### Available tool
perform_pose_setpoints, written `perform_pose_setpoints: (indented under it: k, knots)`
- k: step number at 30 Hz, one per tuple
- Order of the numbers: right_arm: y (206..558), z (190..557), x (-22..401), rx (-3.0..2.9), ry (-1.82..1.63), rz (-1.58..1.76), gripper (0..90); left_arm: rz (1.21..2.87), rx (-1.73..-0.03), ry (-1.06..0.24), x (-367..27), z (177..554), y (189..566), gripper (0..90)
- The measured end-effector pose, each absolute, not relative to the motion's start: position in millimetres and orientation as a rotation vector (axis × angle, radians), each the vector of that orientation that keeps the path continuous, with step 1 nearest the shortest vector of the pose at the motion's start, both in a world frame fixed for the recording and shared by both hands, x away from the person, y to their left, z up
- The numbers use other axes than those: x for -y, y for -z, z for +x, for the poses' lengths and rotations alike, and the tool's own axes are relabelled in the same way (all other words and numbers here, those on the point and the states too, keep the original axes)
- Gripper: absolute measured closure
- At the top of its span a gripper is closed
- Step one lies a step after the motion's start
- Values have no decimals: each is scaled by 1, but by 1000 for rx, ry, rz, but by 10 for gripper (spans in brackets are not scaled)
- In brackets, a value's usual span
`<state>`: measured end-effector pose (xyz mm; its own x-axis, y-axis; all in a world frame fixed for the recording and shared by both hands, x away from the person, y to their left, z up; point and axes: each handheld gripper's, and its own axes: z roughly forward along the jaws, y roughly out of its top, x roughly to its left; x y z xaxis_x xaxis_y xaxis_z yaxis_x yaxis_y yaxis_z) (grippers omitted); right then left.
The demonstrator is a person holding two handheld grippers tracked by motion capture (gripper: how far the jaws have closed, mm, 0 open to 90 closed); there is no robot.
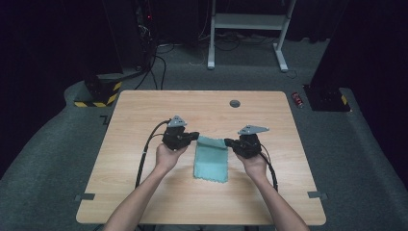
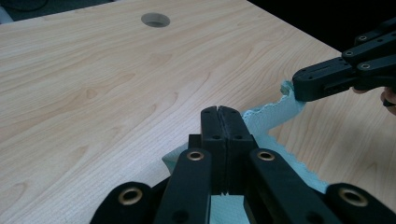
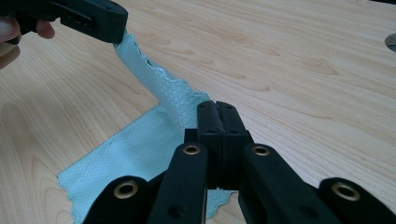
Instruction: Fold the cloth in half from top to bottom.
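Nearest the bottom of the high view, the person's forearms come up to a small teal microfibre cloth (image 1: 210,158) lying mid-frame on the light wood desk (image 1: 144,192). Its long axis runs from the bottom of the frame toward the top, and the near end lies flat. The far edge is lifted, pinched at both corners. The left gripper (image 1: 195,136) has its fingers clenched on the far-left corner, and the right gripper (image 1: 229,142) is clenched on the far-right one. In the left gripper view the cloth edge (image 2: 268,116) stretches between the two sets of fingers. So the cloth hangs toward the person from both grips, each hand equally close. Any fold probably brings that edge toward the bottom of the frame. Beyond it, a round cable hole (image 1: 235,103).
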<state>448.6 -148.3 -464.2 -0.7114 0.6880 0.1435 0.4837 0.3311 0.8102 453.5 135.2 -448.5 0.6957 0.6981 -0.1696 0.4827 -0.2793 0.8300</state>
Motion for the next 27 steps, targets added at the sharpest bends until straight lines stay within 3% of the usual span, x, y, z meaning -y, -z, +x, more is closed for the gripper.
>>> perform_pose_setpoints:
  k: [27]
  knots:
    - [473, 434, 152, -2397, -1337, 1061, 899, 1981, -893, -263, -134, 439, 462, 896]
